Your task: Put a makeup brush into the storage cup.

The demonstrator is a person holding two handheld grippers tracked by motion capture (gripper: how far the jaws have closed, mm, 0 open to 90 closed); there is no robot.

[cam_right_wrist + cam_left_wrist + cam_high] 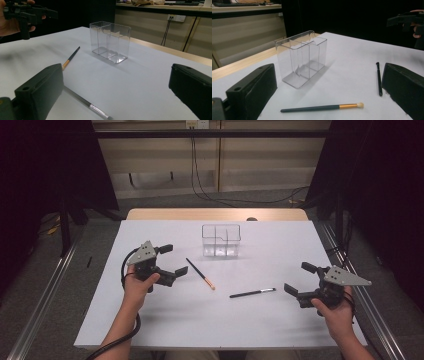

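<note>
A clear plastic organiser box (221, 240) with dividers stands empty at the back middle of the white table (150, 320). In front of it lie two black brushes. One has a gold ferrule (200, 273) and the other a silver ferrule (252, 293). My left gripper (175, 259) is held open just left of the gold-ferrule brush (319, 108), which lies between and below its jaws. My right gripper (297, 277) is open to the right of the silver-ferrule brush (85, 102). Nothing is held between either pair of jaws. Both gripper views face the box (300, 58) (110, 42).
A bare wooden strip (215, 214) runs along the table's far edge. Black cables (210, 195) hang down the wall and trail on the floor behind it. Metal rails (45, 290) lie on the floor on both sides. Black curtains (50, 165) flank the area.
</note>
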